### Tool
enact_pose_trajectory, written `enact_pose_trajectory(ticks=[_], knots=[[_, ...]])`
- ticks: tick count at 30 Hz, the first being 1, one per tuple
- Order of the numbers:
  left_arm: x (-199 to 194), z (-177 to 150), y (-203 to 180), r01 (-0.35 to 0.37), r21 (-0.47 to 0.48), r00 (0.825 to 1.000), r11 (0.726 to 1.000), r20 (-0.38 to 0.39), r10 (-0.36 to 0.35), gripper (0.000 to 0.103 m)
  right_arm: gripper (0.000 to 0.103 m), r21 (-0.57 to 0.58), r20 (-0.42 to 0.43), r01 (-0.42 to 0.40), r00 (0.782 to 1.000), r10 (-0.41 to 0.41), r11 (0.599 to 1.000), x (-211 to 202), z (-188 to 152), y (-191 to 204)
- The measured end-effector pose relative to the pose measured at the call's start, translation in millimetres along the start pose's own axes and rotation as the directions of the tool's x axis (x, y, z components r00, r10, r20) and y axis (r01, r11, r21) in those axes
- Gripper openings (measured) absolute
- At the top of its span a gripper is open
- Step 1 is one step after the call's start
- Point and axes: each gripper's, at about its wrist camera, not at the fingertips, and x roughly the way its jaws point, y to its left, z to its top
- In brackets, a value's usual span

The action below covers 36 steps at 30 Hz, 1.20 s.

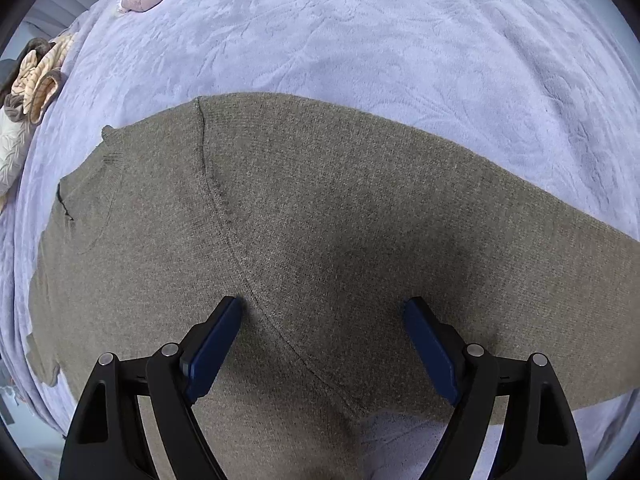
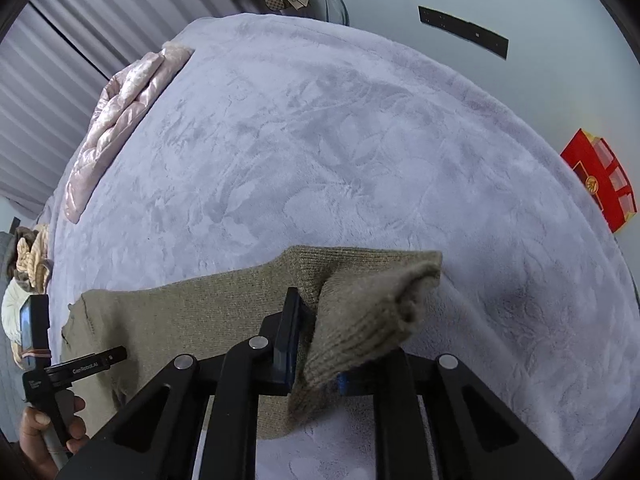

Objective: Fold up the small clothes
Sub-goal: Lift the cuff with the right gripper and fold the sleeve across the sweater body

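An olive-brown knitted sweater (image 1: 320, 220) lies spread flat on a bed covered by a lavender plush blanket (image 1: 360, 40). The left gripper (image 1: 322, 306) hovers just above the knit with its blue-padded fingers (image 1: 212, 348) spread wide and released, holding nothing; a curved sleeve seam runs between them, passing close to the left finger. The right gripper (image 2: 316, 340) has its fingers clenched on the ribbed sleeve cuff (image 2: 368, 312), which bunches up and is raised off the blanket, the rest of the sleeve trailing away to the left of these fingers. Far ahead and to the left of both grippers, a pale pink quilted jacket (image 2: 116, 120) lies near the blanket's edge.
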Motion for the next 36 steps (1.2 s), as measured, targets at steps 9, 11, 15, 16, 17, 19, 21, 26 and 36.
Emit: enact_pose_trajectory(ticks=[9,11,15,16,17,19,21,26,36], knots=[[-23.6,-15.7,15.7,0.061,-0.007,0.998,0.998,0.011,-0.061,0.085,0.014,-0.117,0.106,0.012,0.994,0.000,0.993,-51.2,7.9,57.9],[-34.2,-25.2,33.1,0.086,-0.037,0.996,0.996,0.030,-0.085,0.085,0.014,-0.141,0.125,0.008,0.992,0.010,0.990,-62.7,8.5,71.8],[-45.7,-48.4,77.0,0.116,-0.109,0.993,0.987,0.048,-0.111,0.085,0.014,-0.191,0.150,-0.010,0.988,0.039,0.981,-83.0,3.8,104.0],[-48.3,-55.4,89.9,0.123,-0.132,0.992,0.984,0.051,-0.117,0.085,0.014,-0.211,0.157,-0.010,0.987,0.044,0.977,-87.5,0.8,113.8],[-50.3,-61.3,101.1,0.127,-0.153,0.991,0.980,0.053,-0.120,0.085,0.014,-0.234,0.163,-0.008,0.986,0.047,0.972,-91.6,-2.4,124.6],[-52.8,-75.1,128.2,0.137,-0.196,0.990,0.971,0.058,-0.128,0.085,0.014,-0.279,0.173,-0.002,0.984,0.053,0.960,-97.1,-9.6,146.8],[-56.3,-89.6,154.0,0.145,-0.230,0.989,0.962,0.066,-0.133,0.085,0.014,-0.322,0.181,0.004,0.982,0.057,0.947,-100.7,-18.5,170.0],[-68.8,-129.6,205.1,0.153,-0.274,0.988,0.950,0.073,-0.138,0.085,0.014,-0.386,0.188,0.017,0.980,0.061,0.922,-103.0,-40.2,217.1],[-98.4,-183.6,252.3,0.198,-0.292,0.979,0.936,0.106,-0.174,0.085,0.014,-0.430,0.168,0.051,0.985,0.024,0.901,-110.6,-78.0,273.4]])
